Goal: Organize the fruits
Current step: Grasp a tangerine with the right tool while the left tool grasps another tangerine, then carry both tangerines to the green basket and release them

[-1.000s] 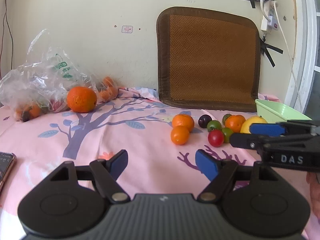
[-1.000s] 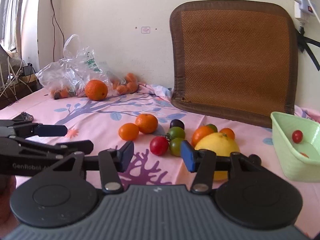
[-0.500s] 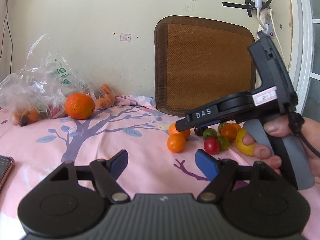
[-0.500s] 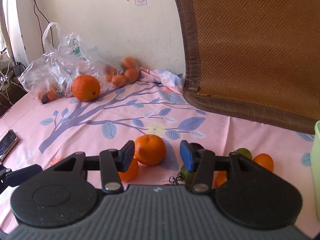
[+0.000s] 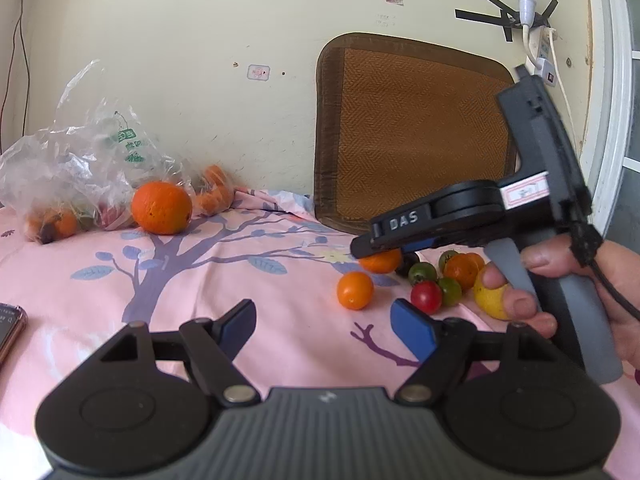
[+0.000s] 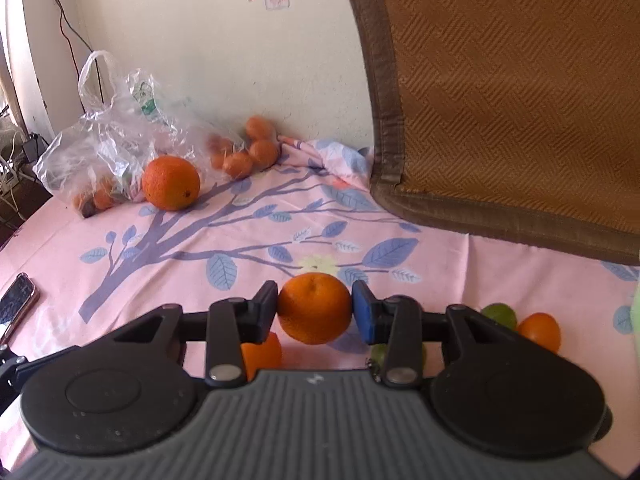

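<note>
I am watching my right gripper (image 6: 315, 308) closing its jaws on a mandarin (image 6: 315, 308), and both pads are now touching the fruit's sides, pinching it just above the pink tree-print cloth (image 6: 200, 248); from the left wrist view the same gripper (image 5: 362, 246) is reaching in from the right over that mandarin (image 5: 382, 262), with a hand (image 5: 560, 280) wrapping its grey handle. My left gripper (image 5: 324, 322) is hovering near the cloth with its jaws spread wide and nothing between them. Just near the held mandarin a smaller orange fruit (image 5: 355, 290) is lying on the cloth, and to its right a cluster is sitting together: a red tomato (image 5: 426, 297), 2 green tomatoes (image 5: 422, 273), a dark fruit partly hidden, another orange one (image 5: 460, 271) and a yellow fruit (image 5: 490, 300) half covered by the fingers. Far left, a large orange (image 5: 161, 208) is resting beside a clear plastic bag (image 5: 72, 168) holding more fruit, with small mandarins (image 6: 256, 152) lying by the wall. A woven brown mat (image 5: 416, 128) is leaning against the wall at the far right, and a phone (image 6: 16, 304) is lying at the near left edge
</note>
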`<state>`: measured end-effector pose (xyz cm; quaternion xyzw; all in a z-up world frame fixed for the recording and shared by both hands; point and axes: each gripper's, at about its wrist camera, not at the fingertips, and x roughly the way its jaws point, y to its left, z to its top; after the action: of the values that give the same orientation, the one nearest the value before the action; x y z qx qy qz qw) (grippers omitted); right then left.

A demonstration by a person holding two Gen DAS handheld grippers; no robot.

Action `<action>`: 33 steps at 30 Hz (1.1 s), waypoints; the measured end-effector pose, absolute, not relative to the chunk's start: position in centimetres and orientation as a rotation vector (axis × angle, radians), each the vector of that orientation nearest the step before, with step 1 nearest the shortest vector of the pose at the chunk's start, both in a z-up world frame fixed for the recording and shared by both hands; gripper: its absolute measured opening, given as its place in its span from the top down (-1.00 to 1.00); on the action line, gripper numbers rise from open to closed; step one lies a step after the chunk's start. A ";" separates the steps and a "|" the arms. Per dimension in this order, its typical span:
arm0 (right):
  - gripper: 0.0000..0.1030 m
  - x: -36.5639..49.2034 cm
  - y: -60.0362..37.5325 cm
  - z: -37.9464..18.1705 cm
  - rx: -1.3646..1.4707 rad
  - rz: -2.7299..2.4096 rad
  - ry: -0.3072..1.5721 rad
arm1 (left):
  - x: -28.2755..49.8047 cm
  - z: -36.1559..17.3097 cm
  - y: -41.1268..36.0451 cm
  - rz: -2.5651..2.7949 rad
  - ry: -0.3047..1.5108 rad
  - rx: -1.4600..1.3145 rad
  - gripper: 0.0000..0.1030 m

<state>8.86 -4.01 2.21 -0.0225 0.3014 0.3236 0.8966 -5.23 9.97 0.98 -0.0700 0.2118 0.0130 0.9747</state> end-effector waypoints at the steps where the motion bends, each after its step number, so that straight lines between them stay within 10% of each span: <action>1: 0.16 8.3 -5.0 2.6 -0.023 0.677 0.607 | -5.2 1.0 10.0 0.026 0.427 -0.139 -0.48; 17: 0.16 -3.1 -15.1 0.3 -0.062 0.609 0.538 | 3.9 0.4 8.2 -0.053 0.609 -0.099 -0.47; 22: 0.13 -2.9 -15.7 -0.6 -0.068 0.624 0.564 | 5.2 -0.2 7.3 -0.022 0.663 -0.054 0.42; 33: 0.16 -4.9 -17.1 -1.9 -0.113 0.620 0.510 | -2.0 1.2 2.4 -0.267 0.628 -0.183 0.42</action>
<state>-4.94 -17.07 -1.92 -0.0550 0.2480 0.3017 0.9189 -1.97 2.36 1.24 -0.0897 0.3073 -0.1307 0.9383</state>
